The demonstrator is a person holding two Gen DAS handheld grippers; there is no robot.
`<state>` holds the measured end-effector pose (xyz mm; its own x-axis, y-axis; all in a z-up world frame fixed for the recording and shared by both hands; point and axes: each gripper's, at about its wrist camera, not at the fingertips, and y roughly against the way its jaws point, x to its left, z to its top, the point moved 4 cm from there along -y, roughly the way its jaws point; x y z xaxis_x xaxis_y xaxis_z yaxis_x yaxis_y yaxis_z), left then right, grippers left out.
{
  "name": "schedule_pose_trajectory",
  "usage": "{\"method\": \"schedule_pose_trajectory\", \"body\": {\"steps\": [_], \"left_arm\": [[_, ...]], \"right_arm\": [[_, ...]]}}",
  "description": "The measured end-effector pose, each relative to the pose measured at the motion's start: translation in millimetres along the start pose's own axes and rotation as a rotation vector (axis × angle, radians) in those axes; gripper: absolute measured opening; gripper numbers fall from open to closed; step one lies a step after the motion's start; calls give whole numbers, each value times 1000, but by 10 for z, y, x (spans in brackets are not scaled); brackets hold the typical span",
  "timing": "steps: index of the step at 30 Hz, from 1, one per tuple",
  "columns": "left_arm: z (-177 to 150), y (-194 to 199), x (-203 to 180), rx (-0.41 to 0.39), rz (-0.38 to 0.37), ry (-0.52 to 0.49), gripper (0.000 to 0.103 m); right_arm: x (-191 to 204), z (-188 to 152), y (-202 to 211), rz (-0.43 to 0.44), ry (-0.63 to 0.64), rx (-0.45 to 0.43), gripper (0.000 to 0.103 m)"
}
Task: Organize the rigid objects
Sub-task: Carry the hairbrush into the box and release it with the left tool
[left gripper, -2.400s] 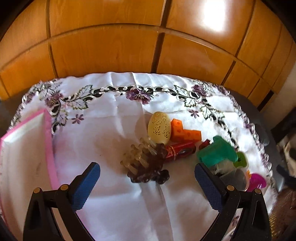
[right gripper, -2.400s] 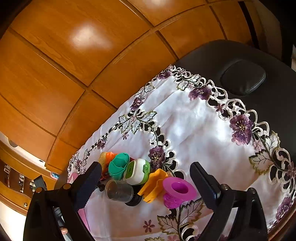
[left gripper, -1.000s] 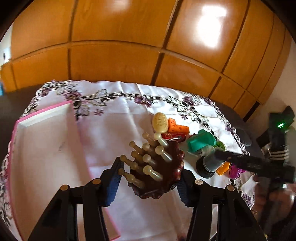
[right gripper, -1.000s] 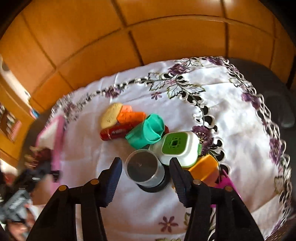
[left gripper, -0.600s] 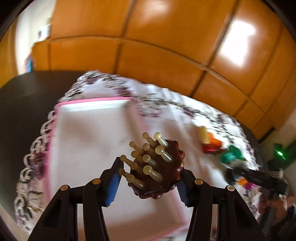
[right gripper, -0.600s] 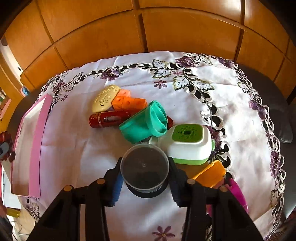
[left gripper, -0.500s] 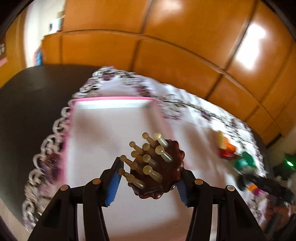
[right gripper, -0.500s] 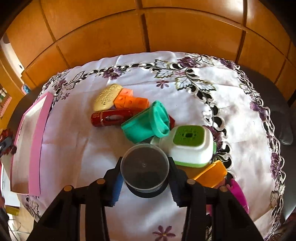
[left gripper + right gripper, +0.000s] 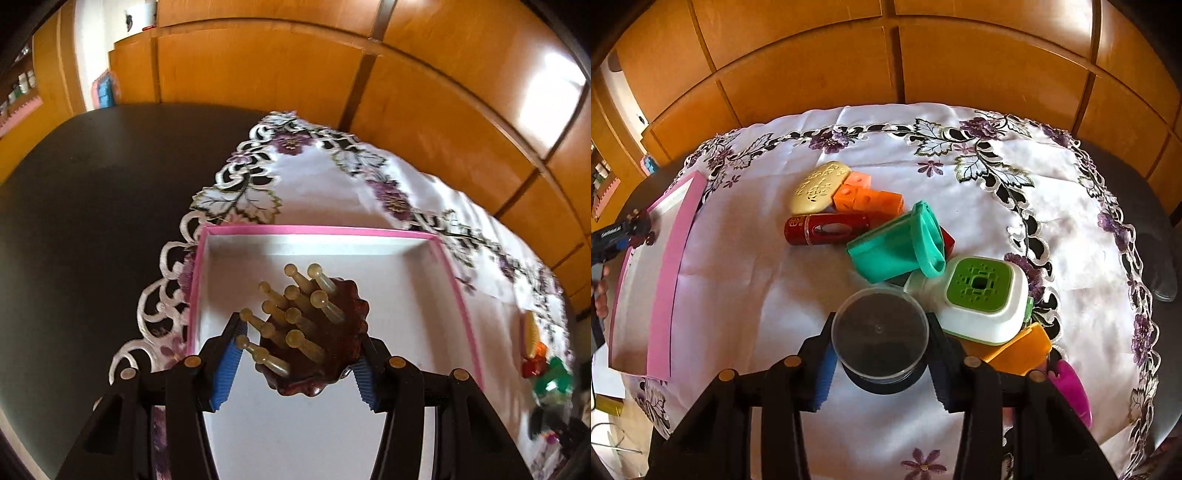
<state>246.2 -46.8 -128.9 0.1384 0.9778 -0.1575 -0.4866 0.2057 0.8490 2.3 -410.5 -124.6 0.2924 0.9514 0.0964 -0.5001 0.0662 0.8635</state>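
My left gripper is shut on a brown massager with beige pegs and holds it above the white floor of a pink-rimmed box. In the right wrist view that box lies at the cloth's left edge, with the left gripper over it. My right gripper is shut on a clear plastic cup with a dark base, its pads pressing both sides. The cup stands at the near side of the pile, touching a white-and-green case.
The pile on the embroidered cloth holds a beige oval case, orange cubes, a red tube, a teal piece, an orange piece and a magenta one. Wooden cabinet doors stand behind; a black tabletop surrounds the cloth.
The left gripper closed on the massager, lifted it and carried it left over the pink-rimmed box. The right gripper came down to the pile and closed on the clear cup.
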Motion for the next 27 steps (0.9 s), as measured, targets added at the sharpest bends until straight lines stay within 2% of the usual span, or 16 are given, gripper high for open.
{"method": "schedule_pose_trajectory", "body": {"steps": [1,2,4,6,9,12,16,19,27], "left_arm": [[7,-17,26,-1,4,11,56],[17,-25,41,-5,7,20,64],[12,13,29,-12,-11,23,72],[4,119,-9,-49,22,-3,86],[-12,291,-12,-95,42,-3,93],[-108,538,-2,-148,67,11,93],[-360,899,-41,-220,117,-6,93],[-597,1164,-57,-272,125,-3,95],[-981,1430,-58,-292,112,7,95]], "right_arm": [[3,1,1,-2,3,-1,44],[3,1,-2,-3,5,-2,44],[7,4,-2,-7,10,-5,44],[12,5,-4,-11,16,-6,43],[20,7,-4,-22,23,-9,43],[20,8,-2,-29,25,-12,43],[31,6,-3,-38,36,-15,43],[47,0,-3,-47,48,-18,43],[103,-19,-15,-84,87,-28,43]]}}
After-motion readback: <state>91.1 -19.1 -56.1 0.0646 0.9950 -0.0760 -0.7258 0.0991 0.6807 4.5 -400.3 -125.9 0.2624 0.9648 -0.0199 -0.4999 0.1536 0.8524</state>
